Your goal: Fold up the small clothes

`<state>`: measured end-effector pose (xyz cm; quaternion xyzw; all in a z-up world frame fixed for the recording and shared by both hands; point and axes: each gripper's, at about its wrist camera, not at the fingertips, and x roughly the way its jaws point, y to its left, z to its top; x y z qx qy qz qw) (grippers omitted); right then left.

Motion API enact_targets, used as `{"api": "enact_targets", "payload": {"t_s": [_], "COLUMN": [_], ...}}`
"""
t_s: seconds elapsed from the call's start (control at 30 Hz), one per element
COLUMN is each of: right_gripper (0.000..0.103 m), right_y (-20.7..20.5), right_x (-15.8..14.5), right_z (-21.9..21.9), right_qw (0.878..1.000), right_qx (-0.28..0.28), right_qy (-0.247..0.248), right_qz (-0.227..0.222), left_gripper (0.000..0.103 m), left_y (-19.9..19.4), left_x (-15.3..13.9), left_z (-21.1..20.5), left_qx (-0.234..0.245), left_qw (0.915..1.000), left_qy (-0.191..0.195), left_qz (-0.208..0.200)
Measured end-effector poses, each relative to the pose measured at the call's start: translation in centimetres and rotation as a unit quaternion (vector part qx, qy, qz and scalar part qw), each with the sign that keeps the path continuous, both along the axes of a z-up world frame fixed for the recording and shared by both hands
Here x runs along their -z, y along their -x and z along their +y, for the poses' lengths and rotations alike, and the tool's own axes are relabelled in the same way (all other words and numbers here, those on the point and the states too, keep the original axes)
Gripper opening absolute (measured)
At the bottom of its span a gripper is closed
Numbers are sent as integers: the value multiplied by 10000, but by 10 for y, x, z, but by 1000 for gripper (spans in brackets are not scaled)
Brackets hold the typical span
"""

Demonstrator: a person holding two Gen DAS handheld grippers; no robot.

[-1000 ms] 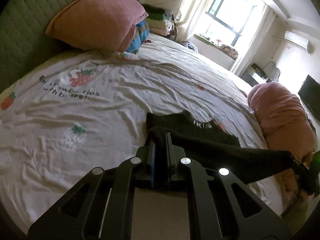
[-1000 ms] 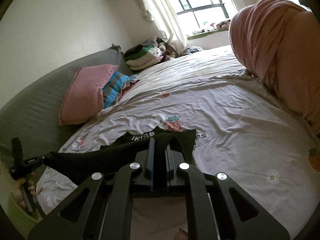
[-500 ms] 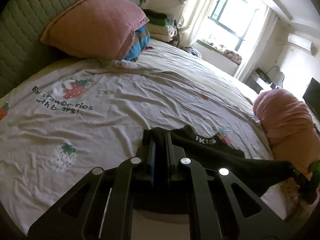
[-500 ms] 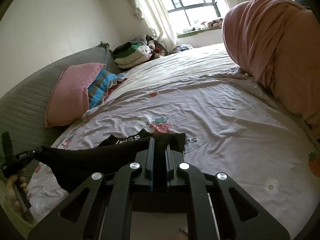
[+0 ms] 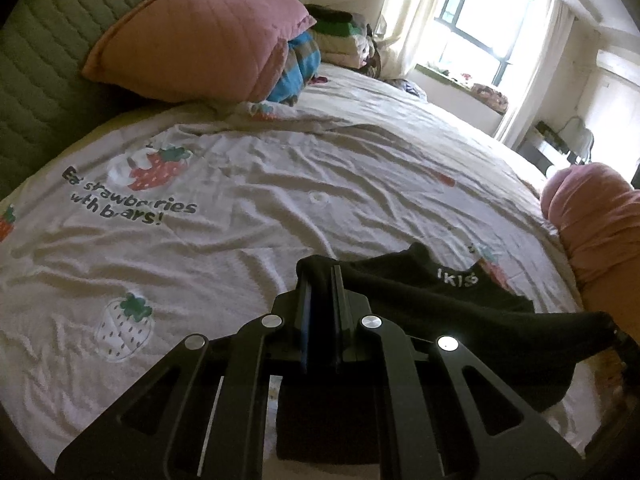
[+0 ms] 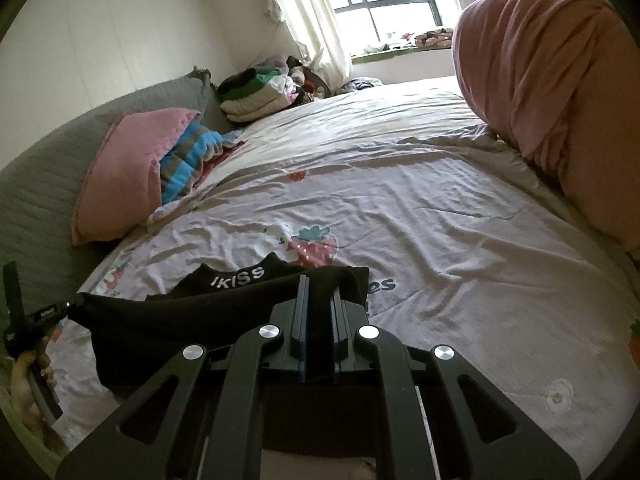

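A small black garment (image 5: 460, 312) with white "IKISS" lettering on its waistband is stretched between my two grippers, low over the bed. My left gripper (image 5: 320, 276) is shut on one corner of it. My right gripper (image 6: 320, 288) is shut on the other corner, and also shows at the far right of the left wrist view (image 5: 624, 344). In the right wrist view the garment (image 6: 180, 320) runs left to my left gripper (image 6: 60, 312) at the frame edge. The lettered band lies on the sheet beyond the held edge.
The bed has a pale sheet (image 5: 280, 200) printed with strawberries. A pink pillow (image 5: 200, 36) and a striped blue cloth (image 5: 300, 68) lie against the grey headboard (image 5: 32, 80). Folded clothes (image 6: 256, 96) are stacked beyond. A pink bundled duvet (image 6: 552, 92) lies on the right.
Both grippers have moved forward and lower over the bed with the garment still held between them. The lettered band now lies nearer the grippers on the sheet.
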<state>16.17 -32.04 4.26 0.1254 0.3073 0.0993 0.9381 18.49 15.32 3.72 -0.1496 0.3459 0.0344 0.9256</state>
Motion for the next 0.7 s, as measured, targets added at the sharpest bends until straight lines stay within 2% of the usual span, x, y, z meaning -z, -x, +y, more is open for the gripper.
{"api": "enact_targets", "payload": {"t_s": [0.4, 0.47, 0.53, 0.6, 0.67, 0.7], "right_gripper": [11, 24, 25, 37, 48, 49], "right_y": [-25, -25, -25, -23, -17, -14], "right_x": [40, 43, 44, 43, 39, 37], "right_z": [5, 7, 8, 9, 9, 10], "right_qw": [9983, 9979, 9978, 9977, 9979, 9980], "right_qx": [193, 243, 262, 299, 350, 354], "right_qy": [185, 258, 268, 322, 363, 380], "right_qz": [516, 550, 543, 522, 407, 352], "left_gripper": [3, 6, 8, 13, 30, 34], "left_y": [-13, -13, -12, -8, -5, -2], "left_x": [30, 32, 31, 29, 26, 24], "left_z": [-2, -3, -3, -1, 0, -1], "left_qx": [118, 155, 133, 65, 80, 84], "left_qw": [9998, 9996, 9996, 9996, 9997, 9997], "left_qy": [-27, -106, -184, -257, -221, -233], "left_qz": [187, 194, 148, 94, 51, 10]}}
